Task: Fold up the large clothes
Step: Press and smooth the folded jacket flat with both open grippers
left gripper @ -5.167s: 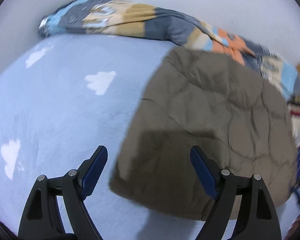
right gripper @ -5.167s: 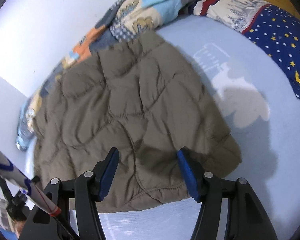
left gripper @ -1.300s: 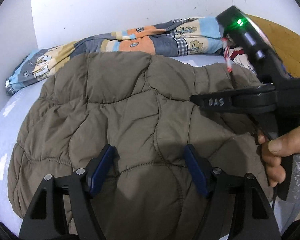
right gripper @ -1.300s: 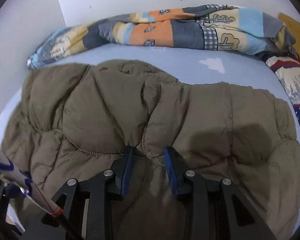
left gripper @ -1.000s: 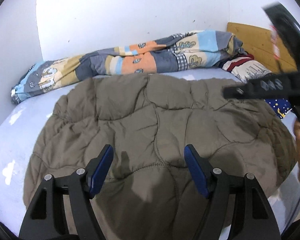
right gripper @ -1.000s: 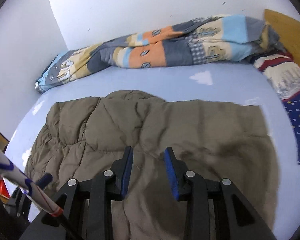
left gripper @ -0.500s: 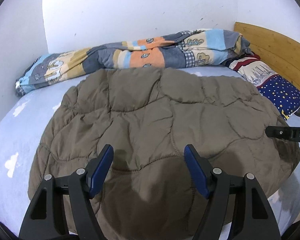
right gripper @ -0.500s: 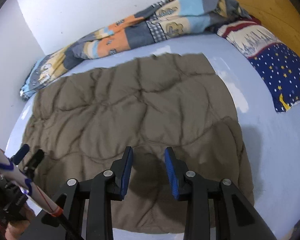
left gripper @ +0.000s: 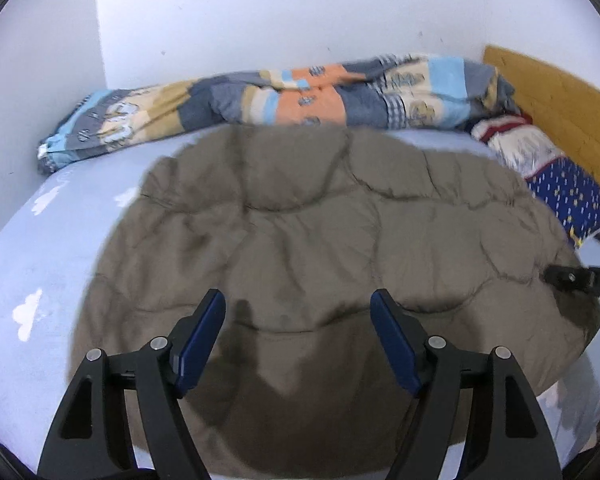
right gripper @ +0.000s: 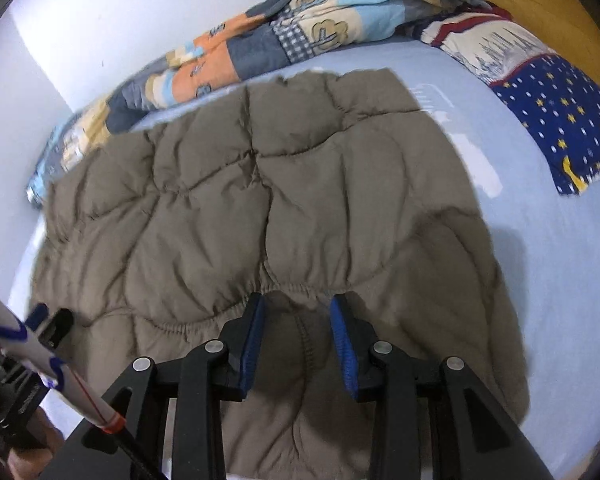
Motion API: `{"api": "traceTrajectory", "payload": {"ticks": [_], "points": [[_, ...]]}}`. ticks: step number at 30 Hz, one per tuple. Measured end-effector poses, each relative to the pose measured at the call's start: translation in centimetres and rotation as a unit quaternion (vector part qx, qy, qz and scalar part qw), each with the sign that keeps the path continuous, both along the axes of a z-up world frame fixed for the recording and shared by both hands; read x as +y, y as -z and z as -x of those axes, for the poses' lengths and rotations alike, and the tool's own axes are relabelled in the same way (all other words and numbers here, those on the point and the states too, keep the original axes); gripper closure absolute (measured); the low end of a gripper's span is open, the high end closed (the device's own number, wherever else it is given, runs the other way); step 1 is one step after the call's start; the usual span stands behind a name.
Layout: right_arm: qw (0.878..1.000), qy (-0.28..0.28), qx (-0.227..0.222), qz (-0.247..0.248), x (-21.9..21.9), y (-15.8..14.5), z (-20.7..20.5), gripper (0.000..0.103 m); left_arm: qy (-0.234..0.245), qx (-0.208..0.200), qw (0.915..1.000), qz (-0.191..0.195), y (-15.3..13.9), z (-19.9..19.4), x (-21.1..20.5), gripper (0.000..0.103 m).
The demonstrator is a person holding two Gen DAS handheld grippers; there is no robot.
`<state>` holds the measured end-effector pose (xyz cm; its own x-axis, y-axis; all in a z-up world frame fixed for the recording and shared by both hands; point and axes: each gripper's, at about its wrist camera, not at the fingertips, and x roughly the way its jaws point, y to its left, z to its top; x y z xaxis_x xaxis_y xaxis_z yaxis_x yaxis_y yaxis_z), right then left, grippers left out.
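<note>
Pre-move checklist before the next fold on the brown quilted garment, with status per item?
1. Left gripper free: ok, jaws wide apart, nothing between them.
2. Right gripper free: ok, jaws part open, fabric below them but not pinched.
3. Brown quilted garment lying spread on the bed sheet: ok, puffy but with no loose flap visible.
4. Near edge in reach of both grippers: cannot tell, the gripper bodies hide it.
5. Space around it: ok on the right, sheet shows before the star pillow; not ok at the back, the far edge meets the patchwork blanket.
6. Sleeves tucked: cannot tell, none visible.
</note>
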<state>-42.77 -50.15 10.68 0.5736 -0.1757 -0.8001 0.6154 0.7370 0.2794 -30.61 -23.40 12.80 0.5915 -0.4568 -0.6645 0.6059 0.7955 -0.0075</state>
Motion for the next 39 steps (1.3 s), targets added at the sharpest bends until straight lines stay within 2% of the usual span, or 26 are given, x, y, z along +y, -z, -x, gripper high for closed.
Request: {"api": "traceTrajectory", "payload": {"ticks": [2, 5, 11, 15, 17, 19, 22, 24, 27, 32, 35, 39], "points": [[1.000, 0.013, -0.016, 0.004, 0.0, -1.0, 1.8, 0.066, -0.013, -0.003, 0.9999, 0.008, -1.0, -0.3, 1.8, 0.029], [0.999, 0.034, -0.023, 0.013, 0.2, -1.7, 4.5, 0.066, -0.041, 0.003, 0.9992, 0.000, -1.3, -1.0, 4.0, 0.029], [0.998, 0.060, -0.026, -0.005, 0.3, -0.8, 8.9, 0.066, -0.106, 0.034, 0.9938, -0.011, 0.7, -3.0, 9.0, 0.029], [0.998, 0.059, -0.008, 0.001, 0.7, 0.2, 9.1, 0.066, -0.126, 0.074, 0.9891, -0.013, 3.4, -4.6, 10.6, 0.028], [0.998, 0.058, 0.008, 0.006, 0.7, 0.8, 8.6, 0.066, -0.132, 0.103, 0.9859, -0.007, 4.7, -5.4, 11.0, 0.022], [0.998, 0.059, 0.026, 0.005, 0.7, 1.6, 8.0, 0.065, -0.134, 0.115, 0.9843, 0.000, 5.1, -5.8, 11.2, 0.021], [0.997, 0.070, 0.032, -0.004, 0.5, 2.2, 7.8, 0.065, -0.135, 0.092, 0.9866, 0.008, 3.3, -5.3, 11.4, 0.021], [0.997, 0.078, 0.007, 0.000, 0.6, 1.1, 8.1, 0.065, -0.127, 0.059, 0.9897, 0.027, 1.2, -4.9, 11.4, 0.021], [0.996, 0.072, -0.033, 0.030, 0.7, -1.1, 7.8, 0.064, -0.108, 0.032, 0.9929, 0.040, -1.5, -5.8, 10.0, 0.021], [0.996, 0.057, -0.054, 0.036, -1.0, -3.5, 4.0, 0.063, -0.080, 0.023, 0.9965, 0.006, -3.4, -10.2, 3.9, 0.021], [0.997, 0.037, -0.049, 0.048, -1.6, -4.5, 0.1, 0.060, -0.067, 0.016, 0.9974, -0.017, -3.3, -12.3, -0.8, 0.021], [0.997, 0.004, -0.032, 0.066, -1.9, -4.7, -5.7, 0.057, -0.070, 0.060, 0.9947, -0.047, -0.5, -16.1, -5.3, 0.021]]}}
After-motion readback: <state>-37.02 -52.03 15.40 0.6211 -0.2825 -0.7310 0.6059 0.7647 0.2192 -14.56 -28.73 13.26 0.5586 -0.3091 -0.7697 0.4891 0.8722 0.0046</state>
